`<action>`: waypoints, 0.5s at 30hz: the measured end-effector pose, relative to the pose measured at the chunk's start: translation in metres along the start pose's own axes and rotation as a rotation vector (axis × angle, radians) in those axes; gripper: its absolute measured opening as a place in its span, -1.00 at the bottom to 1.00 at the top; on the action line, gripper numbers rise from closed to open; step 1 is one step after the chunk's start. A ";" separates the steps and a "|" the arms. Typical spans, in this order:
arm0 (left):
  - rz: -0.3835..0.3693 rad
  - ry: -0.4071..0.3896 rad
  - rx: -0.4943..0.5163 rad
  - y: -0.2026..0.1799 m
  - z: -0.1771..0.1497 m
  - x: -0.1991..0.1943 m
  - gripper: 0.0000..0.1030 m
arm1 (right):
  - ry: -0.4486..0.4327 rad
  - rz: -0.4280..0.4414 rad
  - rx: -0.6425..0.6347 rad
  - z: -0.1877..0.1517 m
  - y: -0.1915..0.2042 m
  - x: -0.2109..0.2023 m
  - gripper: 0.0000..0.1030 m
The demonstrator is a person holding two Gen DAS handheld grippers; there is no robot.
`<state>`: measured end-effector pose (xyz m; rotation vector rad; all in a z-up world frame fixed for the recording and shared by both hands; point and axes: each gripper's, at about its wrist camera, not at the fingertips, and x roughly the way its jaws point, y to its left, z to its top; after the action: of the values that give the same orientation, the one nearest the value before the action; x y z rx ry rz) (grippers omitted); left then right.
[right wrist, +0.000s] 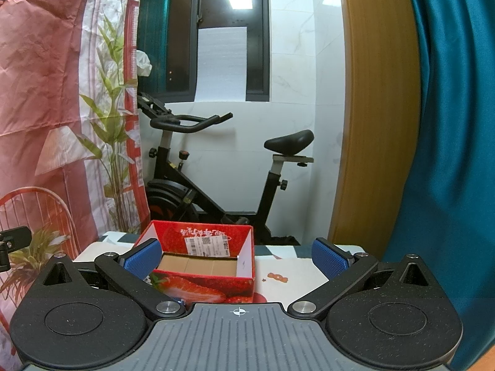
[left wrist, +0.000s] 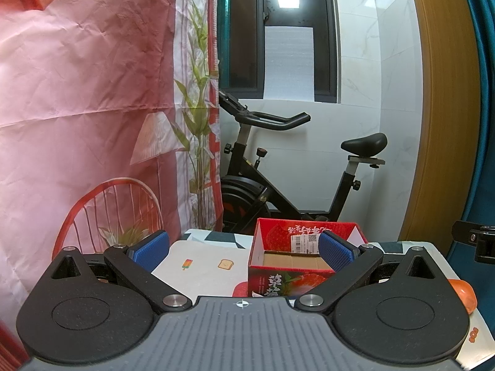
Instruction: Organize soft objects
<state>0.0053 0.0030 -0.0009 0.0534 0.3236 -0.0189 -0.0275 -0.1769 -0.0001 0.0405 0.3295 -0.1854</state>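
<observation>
Left wrist view: left gripper (left wrist: 243,252) is hovering wide open, holding nothing, over the table (left wrist: 198,266); strawberry box (left wrist: 297,262) is sitting empty ahead. Right gripper (right wrist: 236,258) is gaping too, orange soft object (left wrist: 464,293) lying at the table's right edge.

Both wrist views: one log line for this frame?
left gripper: open, holds nothing | right gripper: open, holds nothing | red box: open, on table, looks empty | orange object: beside box

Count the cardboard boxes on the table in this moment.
1. A red strawberry box stands open on the table, ahead of both tools; the right wrist view shows the same box. Anything lying below the tools' bodies would be hidden.
</observation>
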 end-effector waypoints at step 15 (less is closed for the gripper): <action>0.001 0.000 -0.003 -0.001 0.001 0.000 1.00 | -0.001 0.000 -0.001 -0.001 0.001 -0.001 0.99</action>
<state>0.0050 0.0017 -0.0003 0.0510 0.3234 -0.0176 -0.0284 -0.1762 -0.0012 0.0392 0.3289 -0.1853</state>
